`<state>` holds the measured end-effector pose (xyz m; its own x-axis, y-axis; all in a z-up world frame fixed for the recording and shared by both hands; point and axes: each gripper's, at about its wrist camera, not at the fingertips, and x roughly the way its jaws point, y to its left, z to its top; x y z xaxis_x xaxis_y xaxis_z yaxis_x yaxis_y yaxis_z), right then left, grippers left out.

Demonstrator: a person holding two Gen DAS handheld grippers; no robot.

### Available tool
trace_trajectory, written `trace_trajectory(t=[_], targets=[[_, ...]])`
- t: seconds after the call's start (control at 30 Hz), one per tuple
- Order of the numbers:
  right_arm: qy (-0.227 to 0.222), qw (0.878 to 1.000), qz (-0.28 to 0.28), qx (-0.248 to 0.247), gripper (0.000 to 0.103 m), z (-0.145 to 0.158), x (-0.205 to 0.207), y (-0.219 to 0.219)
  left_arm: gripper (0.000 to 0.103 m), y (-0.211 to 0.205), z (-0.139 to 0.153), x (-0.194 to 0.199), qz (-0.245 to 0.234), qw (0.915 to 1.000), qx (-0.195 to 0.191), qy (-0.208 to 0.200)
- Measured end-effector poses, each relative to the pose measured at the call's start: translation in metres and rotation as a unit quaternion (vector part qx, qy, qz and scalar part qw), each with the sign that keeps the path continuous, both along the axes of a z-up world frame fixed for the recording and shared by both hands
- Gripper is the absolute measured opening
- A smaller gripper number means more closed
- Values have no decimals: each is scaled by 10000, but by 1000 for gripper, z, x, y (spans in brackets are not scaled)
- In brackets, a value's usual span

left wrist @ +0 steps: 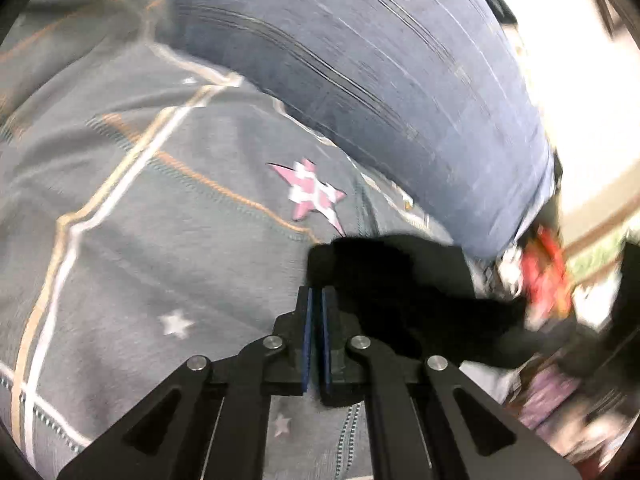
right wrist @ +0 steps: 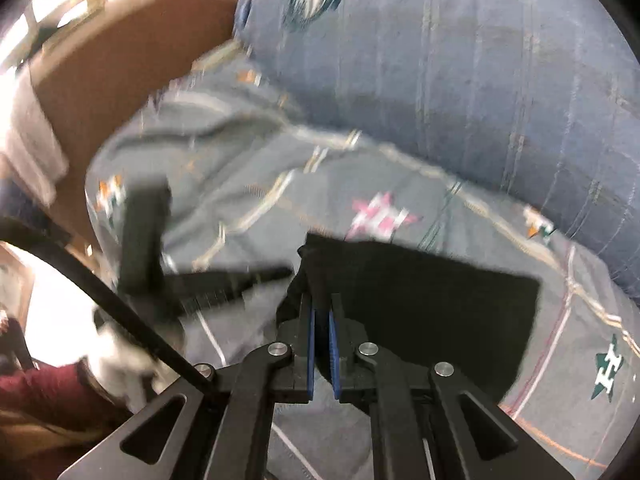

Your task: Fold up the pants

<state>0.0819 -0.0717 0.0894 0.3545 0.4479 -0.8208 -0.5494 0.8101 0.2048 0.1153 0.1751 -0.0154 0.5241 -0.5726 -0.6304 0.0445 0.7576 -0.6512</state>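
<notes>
The black pants [right wrist: 432,312] lie folded on a grey bedspread [right wrist: 280,208] with star prints. My right gripper [right wrist: 322,300] is shut on the pants' left corner, with cloth between its blue pads. In the left wrist view the pants [left wrist: 400,280] bunch up to the right of my left gripper [left wrist: 316,292], whose jaws are nearly closed; black cloth reaches their tips, and I cannot tell whether it is pinched. The left gripper also shows blurred at the left of the right wrist view [right wrist: 168,264].
A large blue pillow [left wrist: 380,80] lies behind the pants, also in the right wrist view [right wrist: 460,72]. A brown bed frame [right wrist: 120,52] runs along the far left. Blurred red and mixed items [left wrist: 544,276] sit off the bed's right edge.
</notes>
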Motion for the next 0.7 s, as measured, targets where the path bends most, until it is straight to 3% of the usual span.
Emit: trace_trajectory(t=[0.1,0.2,0.27,0.33,0.5,0.57,0.7], targets=[[171,9994,166,-259,7,-42,-6,24,3,27,2,-7,375,9992,-90,64],[311,9991,211,-182,11,-74,-7,35,4,42,11,-13,565,9983,-114,58],[395,9989,224,127,23,-82,-11,33,14,42,19,-12,585,9983,-75,-4],[552,9959,256,673,49,-84,-18,23,21,32,27,-6,510,9987,-45,-59],[654,9936,164,902,50,-85,-45,-10,24,-29,45,7,-144,9993,186,-278],[594,9923,31,1087,50,-77,-55,-36,32,-56,47,11,-426,9979,326,-350],[216,9875,-793,1343,50,-57,-56,-99,39,-94,43,17,-709,9927,838,-493]])
